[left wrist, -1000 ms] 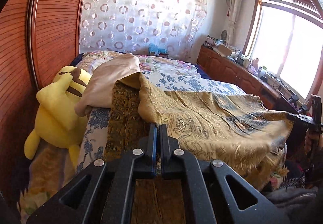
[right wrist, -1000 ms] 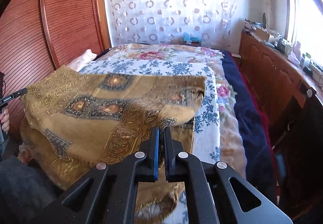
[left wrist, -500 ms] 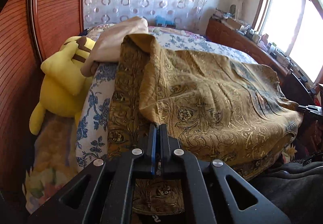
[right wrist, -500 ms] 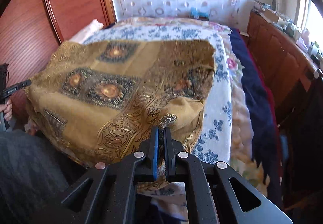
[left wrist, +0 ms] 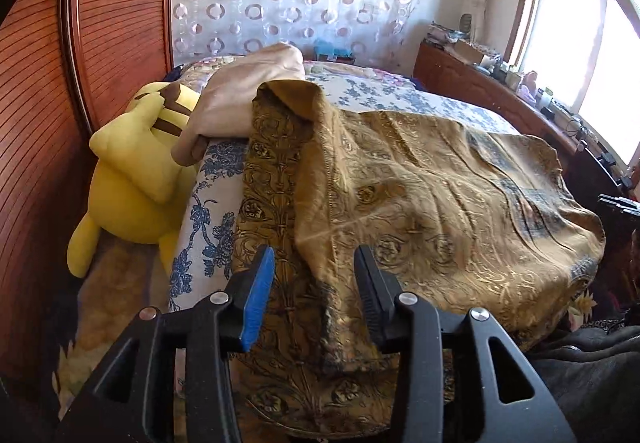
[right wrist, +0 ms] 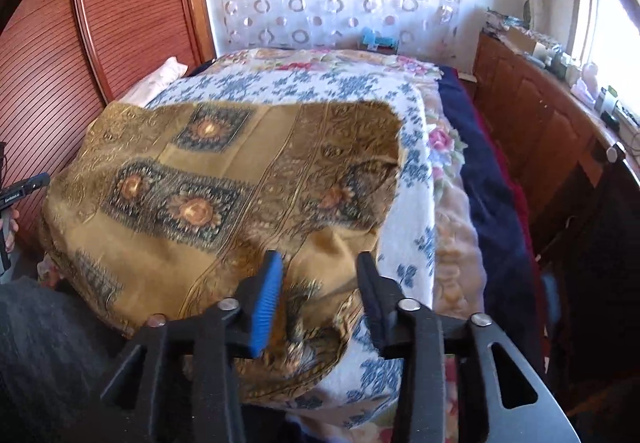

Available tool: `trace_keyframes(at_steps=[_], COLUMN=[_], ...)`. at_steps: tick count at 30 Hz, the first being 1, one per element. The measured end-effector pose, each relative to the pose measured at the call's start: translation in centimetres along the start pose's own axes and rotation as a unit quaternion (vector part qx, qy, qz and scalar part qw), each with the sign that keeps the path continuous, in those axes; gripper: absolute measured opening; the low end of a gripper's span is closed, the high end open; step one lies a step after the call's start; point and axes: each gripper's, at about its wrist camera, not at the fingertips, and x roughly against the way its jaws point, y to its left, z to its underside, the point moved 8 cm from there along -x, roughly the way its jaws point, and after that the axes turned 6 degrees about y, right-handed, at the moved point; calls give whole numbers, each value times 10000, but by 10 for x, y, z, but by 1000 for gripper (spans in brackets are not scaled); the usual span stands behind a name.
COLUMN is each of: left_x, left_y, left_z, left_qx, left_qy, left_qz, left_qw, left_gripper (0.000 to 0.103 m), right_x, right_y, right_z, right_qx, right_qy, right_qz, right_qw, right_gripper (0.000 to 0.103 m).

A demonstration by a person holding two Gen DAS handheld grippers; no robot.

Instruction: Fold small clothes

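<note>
In the left wrist view, the left hand-held gripper (left wrist: 314,267) has its jaws opening, with a fringed corner of the gold patterned cloth (left wrist: 440,203) lying loose between them, no pad pressing on it. The cloth is spread over the near end of the bed (left wrist: 208,203), beside the yellow plush toy (left wrist: 132,179). In the right wrist view, the right hand-held gripper (right wrist: 318,273) is likewise opening over the cloth's (right wrist: 180,203) other near corner. The fabric looks thin, soft and limp, probably slippery; corners and hemmed edges seem the best places to pinch.
</note>
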Motion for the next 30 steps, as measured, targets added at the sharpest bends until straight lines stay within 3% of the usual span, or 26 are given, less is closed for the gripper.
trace_keyframes(at_steps=[4,5,6,7,20,30], left_x=[-10,-11,-12,-13,-45,-92], left_y=[4,5,5,5,14,31], left_z=[-4,-6,-10,-13,-61,-77], left_qx=[109,127,150,159,11,201], left_qy=[40,17,-33,-64,20,554], left_qz=[-53,-44,-26,-13,-274,-229], left_qw=[9999,9999,9999,9999,9996,9980], left_gripper=[45,58,79,83,84,83], right_x=[-10,-15,-19,-24,-79,-132], right_y=[1,0,-1,-2,-14,-40], right_z=[-12,-16,-21,-25,-60,-87], right_qx=[46,22,-23,-70,-87,-362], right_qy=[-143,-175,-203,-230,-217,157], right_qz=[74,64,55,43,281,480], right_qw=[9999,9998,9998,9997,9993,9981], right_gripper=[51,51,52,53,54,63])
